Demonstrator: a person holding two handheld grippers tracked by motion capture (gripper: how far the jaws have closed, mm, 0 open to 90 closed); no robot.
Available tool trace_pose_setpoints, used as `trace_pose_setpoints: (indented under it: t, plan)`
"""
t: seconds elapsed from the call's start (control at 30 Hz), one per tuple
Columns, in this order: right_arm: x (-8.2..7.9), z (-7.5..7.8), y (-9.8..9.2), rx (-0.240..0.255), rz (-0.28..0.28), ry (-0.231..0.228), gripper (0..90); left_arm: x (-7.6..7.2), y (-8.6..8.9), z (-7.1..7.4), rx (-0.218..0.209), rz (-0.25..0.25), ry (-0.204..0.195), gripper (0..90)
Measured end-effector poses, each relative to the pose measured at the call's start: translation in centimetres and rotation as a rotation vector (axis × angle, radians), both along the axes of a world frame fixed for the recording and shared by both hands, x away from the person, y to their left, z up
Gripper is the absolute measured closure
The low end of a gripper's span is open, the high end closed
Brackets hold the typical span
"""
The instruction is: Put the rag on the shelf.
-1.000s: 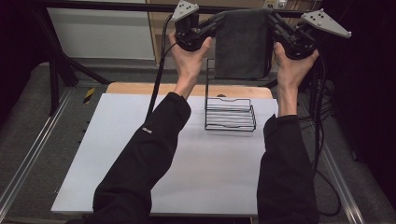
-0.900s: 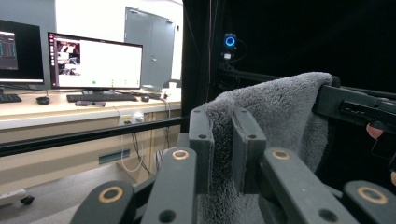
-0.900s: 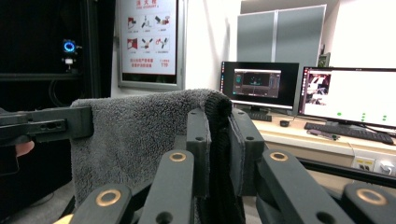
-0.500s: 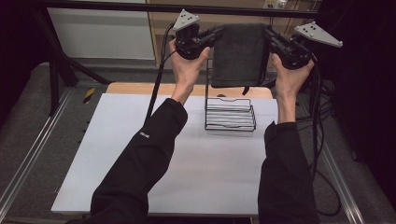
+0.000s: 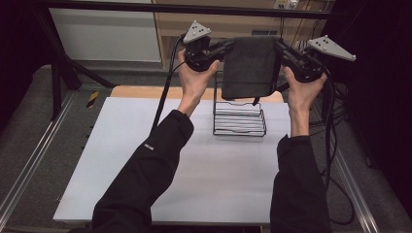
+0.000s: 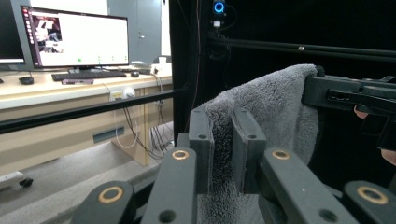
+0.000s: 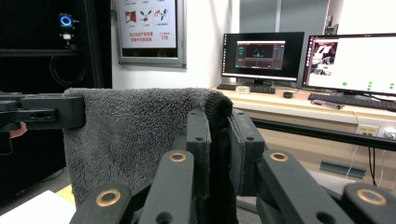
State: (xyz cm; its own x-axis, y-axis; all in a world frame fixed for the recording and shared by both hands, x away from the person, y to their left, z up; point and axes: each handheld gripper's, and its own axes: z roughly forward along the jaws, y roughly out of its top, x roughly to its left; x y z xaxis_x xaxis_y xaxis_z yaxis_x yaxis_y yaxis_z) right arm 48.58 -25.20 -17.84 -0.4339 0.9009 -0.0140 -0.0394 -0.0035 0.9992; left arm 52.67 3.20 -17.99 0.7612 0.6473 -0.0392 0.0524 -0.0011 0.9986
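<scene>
- A dark grey terry-cloth towel (image 5: pixel 250 68) hangs as a flat sheet in the air, stretched between the two tools and held by its two upper corners.
- The left tool (image 5: pixel 224 47) has its jaws pressed together on the towel's upper left corner; in the left gripper view the pile (image 6: pixel 261 116) is pinched between the two black jaws.
- The right tool (image 5: pixel 281 47) is clamped the same way on the upper right corner, with the folded edge of the cloth (image 7: pixel 140 135) squeezed between its jaws.
- The relation that matters: a small black wire rack with an upright back frame (image 5: pixel 239 118) stands on the white worktop (image 5: pixel 194 165) directly beneath the towel, whose lower edge hangs just over the rack's back frame; I cannot tell whether they touch.
- The towel's top edge runs left to right, level, roughly parallel to the rack's width, so the cloth looks lined up to be draped or lowered onto it.
- Both hands are at about the same height and about equally far from the rack, one on each side; neither is clearly nearer.
- Readable writing: a poster on the wall (image 7: pixel 147 23) carries red characters too small to read; the monitor screens (image 7: pixel 352 63) are too far off to read. A small white mark on the left black sleeve (image 5: pixel 148 146) is illegible.
</scene>
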Motion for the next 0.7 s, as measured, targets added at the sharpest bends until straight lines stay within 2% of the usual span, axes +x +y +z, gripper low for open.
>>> trace_pose_setpoints:
  t: [0.43,0.7]
  plan:
    - [-0.6,-2.4,-0.1,-0.001,0.013,0.036,80.3,-0.6,0.2,-1.8,0.038,-0.02,0.014,79.7]
    - [-1.3,-3.0,-0.2,-0.016,0.028,0.039,80.3,-1.2,0.5,-2.3,0.053,-0.044,0.023,79.6]
